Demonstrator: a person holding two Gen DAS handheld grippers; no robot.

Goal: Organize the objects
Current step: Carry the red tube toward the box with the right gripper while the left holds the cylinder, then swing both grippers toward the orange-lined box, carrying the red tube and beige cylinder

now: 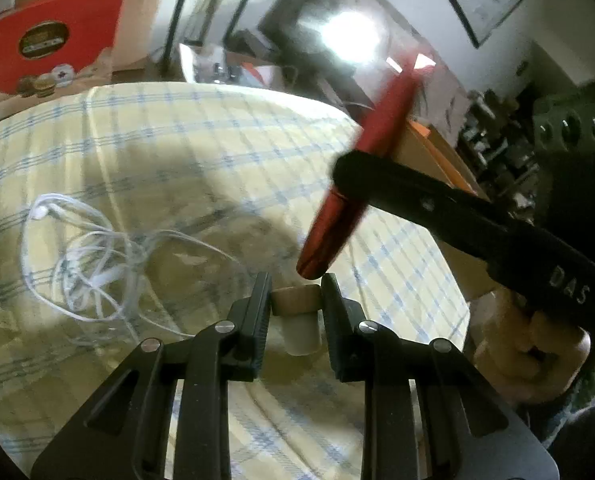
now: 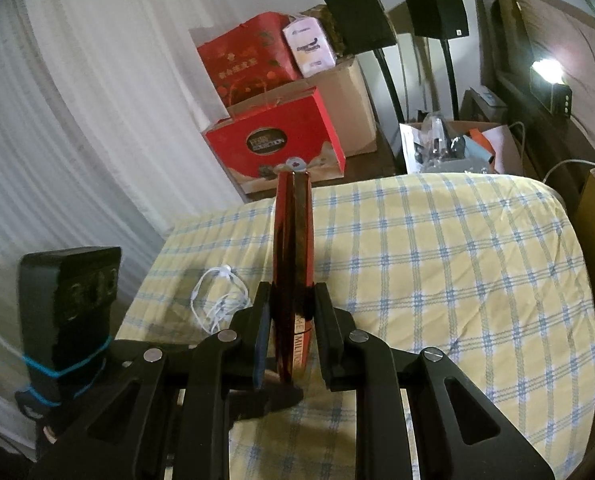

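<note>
While the left gripper (image 1: 295, 300) clamps a small tube (image 1: 297, 320), the right gripper (image 2: 291, 300) grips a red tube (image 2: 293, 240) pointing fwd along its fingers.

Left wrist view: red tube (image 1: 355, 184) motion-blurred, far end lost in glare from a lamp (image 1: 351, 36); midsection covered by a black finger of the right gripper (image 1: 381, 176). Small beige-and-white piece (image 1: 297, 312) between the left gripper (image 1: 295, 300) fingers, identity unclear, lower end hidden. White cable (image 1: 93, 264) smeared, connectors unreadable. Hand (image 1: 533, 344) partly behind black gripper body. Right wrist view: gold lettering on red tube (image 2: 293, 248) cut off by the fingers, only partly legible. Cable (image 2: 221, 296) partly behind left finger.
</note>
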